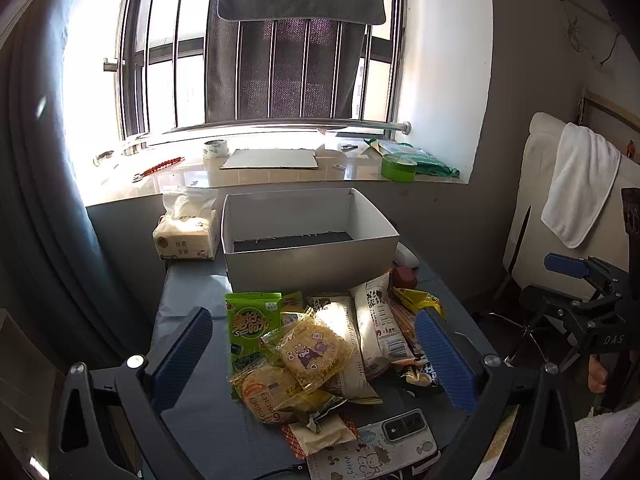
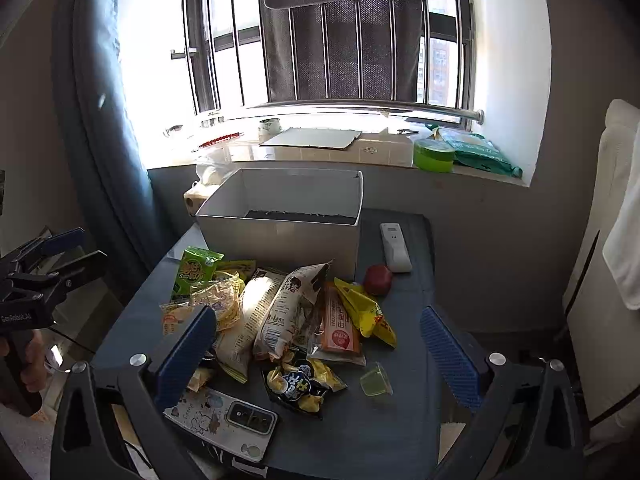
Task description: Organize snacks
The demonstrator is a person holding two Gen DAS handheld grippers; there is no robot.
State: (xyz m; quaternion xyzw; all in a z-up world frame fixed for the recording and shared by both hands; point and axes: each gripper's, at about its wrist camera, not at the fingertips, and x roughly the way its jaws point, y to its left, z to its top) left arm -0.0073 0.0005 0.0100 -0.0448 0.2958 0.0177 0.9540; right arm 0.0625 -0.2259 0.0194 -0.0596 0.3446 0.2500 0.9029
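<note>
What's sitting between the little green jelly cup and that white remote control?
In the right wrist view, a dark red round snack lies between the green jelly cup and the white remote, with the yellow packet's edge beside it; otherwise bare table.

A home room: barred window (image 1: 256, 60) with curtain (image 1: 44, 152), tiled sill (image 1: 272, 174), tissue pack (image 1: 186, 226), hanging towel (image 1: 580, 184).

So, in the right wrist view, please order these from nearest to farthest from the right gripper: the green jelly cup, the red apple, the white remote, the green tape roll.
From the right gripper, both grippers open:
1. Green jelly cup, low on the table, right of centre.
2. Red apple, further back, beside the box.
3. White remote, just behind the apple.
4. Green tape roll, on the windowsill.
</note>
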